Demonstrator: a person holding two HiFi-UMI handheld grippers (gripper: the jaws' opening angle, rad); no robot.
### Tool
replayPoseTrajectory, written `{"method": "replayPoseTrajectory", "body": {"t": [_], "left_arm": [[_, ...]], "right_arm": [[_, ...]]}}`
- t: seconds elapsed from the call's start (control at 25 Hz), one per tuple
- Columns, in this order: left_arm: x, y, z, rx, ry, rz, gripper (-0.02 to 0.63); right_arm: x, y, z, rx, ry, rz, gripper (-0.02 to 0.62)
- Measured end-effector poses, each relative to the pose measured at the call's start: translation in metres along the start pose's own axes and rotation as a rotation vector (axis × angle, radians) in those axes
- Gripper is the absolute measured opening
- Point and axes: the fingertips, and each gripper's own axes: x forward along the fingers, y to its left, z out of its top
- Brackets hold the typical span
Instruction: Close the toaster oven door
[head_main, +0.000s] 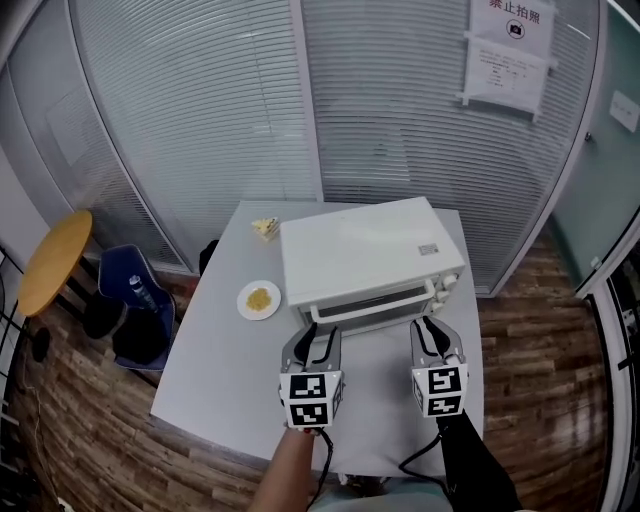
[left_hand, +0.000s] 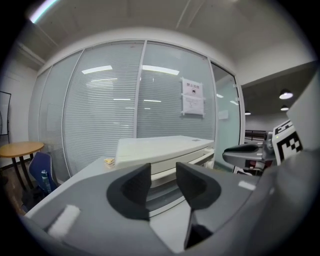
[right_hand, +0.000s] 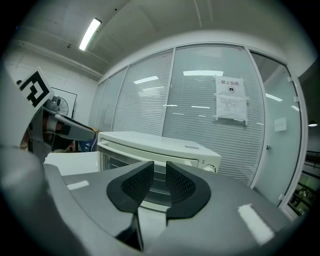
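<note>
The left gripper (head_main: 322, 334) and right gripper (head_main: 432, 332) were held open and empty, just short of the oven (head_main: 365, 262). A plate (head_main: 259, 300) was set on the bench (head_main: 210, 370), left of the left gripper.

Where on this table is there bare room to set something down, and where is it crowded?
Free: the near-left part of the table, bordered by the plate, the left gripper and the edges. Crowded: the strip before the toaster oven, holding that gripper and the right gripper.
</note>
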Motion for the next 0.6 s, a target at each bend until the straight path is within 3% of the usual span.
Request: {"method": "replayPoseTrajectory", "body": {"t": [0.32, 0.6], "left_arm": [[-0.032, -0.05, 0.019, 0.019, -0.083, -0.065, 0.207], [-0.068, -0.099, 0.033, 0.062, -0.13, -0.06, 0.207]], "right_arm": [[-0.05, -0.007, 0.026, 0.014, -0.085, 0.022, 0.074], [-0.102, -0.013, 0.026, 0.03, -0.113, 0.078, 0.072]]}}
